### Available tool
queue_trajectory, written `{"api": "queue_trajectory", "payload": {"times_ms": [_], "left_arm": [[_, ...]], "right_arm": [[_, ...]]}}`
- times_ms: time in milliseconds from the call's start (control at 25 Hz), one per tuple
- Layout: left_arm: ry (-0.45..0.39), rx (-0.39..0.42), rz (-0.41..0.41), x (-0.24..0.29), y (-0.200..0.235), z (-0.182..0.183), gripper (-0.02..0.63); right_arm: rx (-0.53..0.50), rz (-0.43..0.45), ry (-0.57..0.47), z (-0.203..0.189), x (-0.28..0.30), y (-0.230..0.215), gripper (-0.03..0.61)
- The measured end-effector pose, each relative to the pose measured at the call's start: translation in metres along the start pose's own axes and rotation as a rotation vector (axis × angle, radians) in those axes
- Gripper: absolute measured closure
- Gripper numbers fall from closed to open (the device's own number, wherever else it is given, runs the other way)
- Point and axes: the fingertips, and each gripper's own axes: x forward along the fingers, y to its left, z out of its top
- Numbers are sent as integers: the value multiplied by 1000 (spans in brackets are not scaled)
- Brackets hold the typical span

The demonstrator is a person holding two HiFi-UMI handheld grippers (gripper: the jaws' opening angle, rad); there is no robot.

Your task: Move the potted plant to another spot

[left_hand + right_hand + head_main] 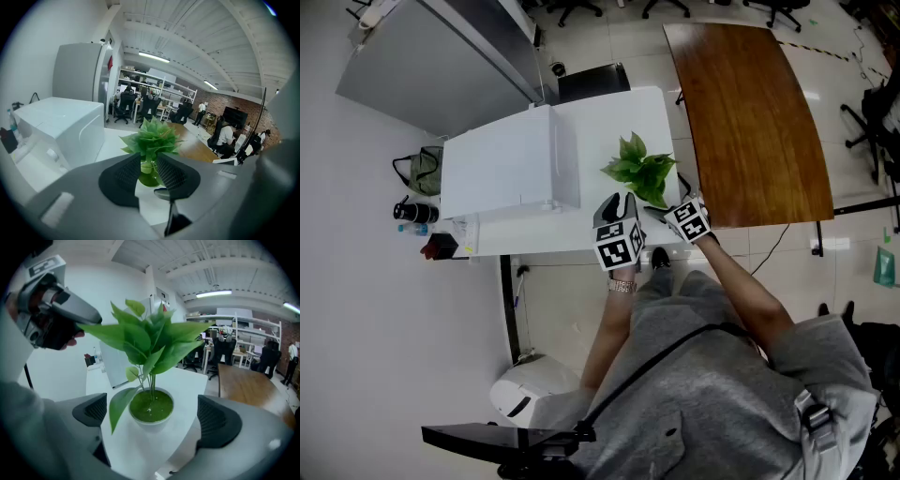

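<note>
Plant [639, 171] in white pot [151, 408]: stands upright near front right corner of white table [609, 112].

Left to right:
- Box [502, 169], on same table, well apart from pot.
- Left gripper [149, 163]: jaws parted by a narrow slit only, gripping nothing, aimed at pot from short of it.
- Right gripper [153, 417]: jaws spread wide, pot framed between them, pads clear of its wall, nothing held.
- Wooden table [750, 122], just right of white one.

Hazards, as judged:
- Pot shoved toward nearby table edge and tipped by an off-centre close.
- Hold on smooth round wall weakened by a low leaf trapped under a pad.
- Leaves bent by left gripper if pushed further in.

Count: one plant, one pot, one box, two grippers, two tables.
</note>
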Motion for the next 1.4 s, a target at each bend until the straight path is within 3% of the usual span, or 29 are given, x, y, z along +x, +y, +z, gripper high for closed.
{"api": "queue_trajectory", "payload": {"times_ms": [200,360,480,520,560,760,1000,1240,1400], "left_arm": [[80,-11,22,24,10,-13,495],[104,-15,58,30,10,-19,495],[108,-30,90,30,17,-16,495],[108,-36,100,31,20,-15,495],[106,-41,109,31,21,-14,495],[103,-63,140,38,27,-10,495],[109,-67,133,49,22,-12,497],[118,-66,117,59,16,-13,498],[119,-66,114,61,15,-12,499]], "right_arm": [[-169,20,18,-5,54,0,-5],[-236,60,53,-15,82,-1,-5],[-234,58,105,-26,98,-7,-1],[-227,51,110,-28,100,-9,69],[-222,52,107,-29,100,-11,83],[-233,107,86,-27,96,-9,89],[-182,112,43,-24,84,-21,98],[-234,140,69,-36,86,-19,92],[-215,157,72,-42,86,-21,69]]}}
